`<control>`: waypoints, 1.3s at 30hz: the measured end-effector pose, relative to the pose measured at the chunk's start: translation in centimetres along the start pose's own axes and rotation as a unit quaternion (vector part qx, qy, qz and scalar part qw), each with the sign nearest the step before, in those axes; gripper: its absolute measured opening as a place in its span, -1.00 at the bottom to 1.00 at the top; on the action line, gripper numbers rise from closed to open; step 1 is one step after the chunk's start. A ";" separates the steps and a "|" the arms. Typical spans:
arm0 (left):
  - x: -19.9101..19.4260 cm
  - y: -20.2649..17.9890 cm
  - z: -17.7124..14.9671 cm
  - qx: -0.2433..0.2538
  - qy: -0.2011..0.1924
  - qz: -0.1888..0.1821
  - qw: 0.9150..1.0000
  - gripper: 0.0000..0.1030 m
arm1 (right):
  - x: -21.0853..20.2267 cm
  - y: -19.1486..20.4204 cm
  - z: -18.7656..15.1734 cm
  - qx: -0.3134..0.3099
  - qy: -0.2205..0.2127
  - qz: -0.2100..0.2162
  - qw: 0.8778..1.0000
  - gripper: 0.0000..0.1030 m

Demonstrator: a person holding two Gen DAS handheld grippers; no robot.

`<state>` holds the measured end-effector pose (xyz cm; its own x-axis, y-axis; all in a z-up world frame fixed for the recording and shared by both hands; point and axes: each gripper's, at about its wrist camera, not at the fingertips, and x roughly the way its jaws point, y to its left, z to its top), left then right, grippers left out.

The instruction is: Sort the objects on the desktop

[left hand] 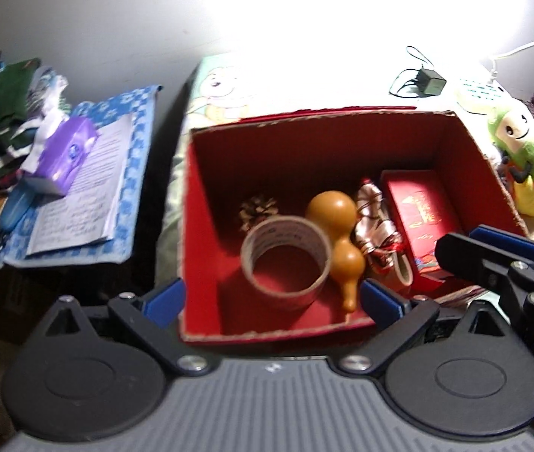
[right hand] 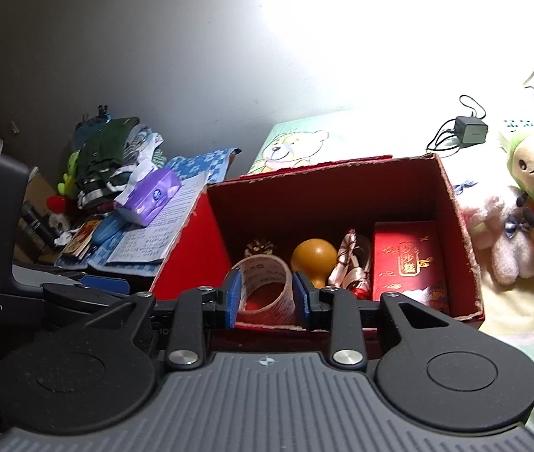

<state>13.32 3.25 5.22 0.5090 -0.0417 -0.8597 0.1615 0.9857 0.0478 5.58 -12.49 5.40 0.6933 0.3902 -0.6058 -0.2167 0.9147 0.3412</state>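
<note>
Right hand-held gripper (right hand: 267,303): blue pads part-spread, nothing gripped; the translucent tape roll (right hand: 265,290) sits beyond them, not between. Left hand-held gripper (left hand: 272,299): your jaws spread wide, empty, over the near wall of the red cardboard box (left hand: 199,226).

Box contents, left to right: pine cone (left hand: 257,207); tape roll, lying with its bore facing you; tan wooden gourd (left hand: 336,233), long axis running near to far, small bulb and stem toward you; crumpled silver-red wrapper (left hand: 374,233); red gift carton (left hand: 417,222) against the right wall.

Both grippers look down into the box from its near edge; your right one lines up closest with the roll.

Obscured: far edge of the surface under the box, lost in lamp glare; the carton's near end, behind the right gripper.
</note>
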 end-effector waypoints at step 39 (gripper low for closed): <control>7.2 -2.4 2.1 -0.011 0.079 -0.013 0.997 0.93 | 4.6 -4.0 2.1 -0.006 0.058 -0.117 0.991 -0.27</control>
<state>18.39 0.19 -0.01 0.3652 -0.0431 -0.9299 0.1535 0.9880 0.0145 11.05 -14.58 2.76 0.6425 0.1754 -0.7459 -0.0674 0.9826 0.1729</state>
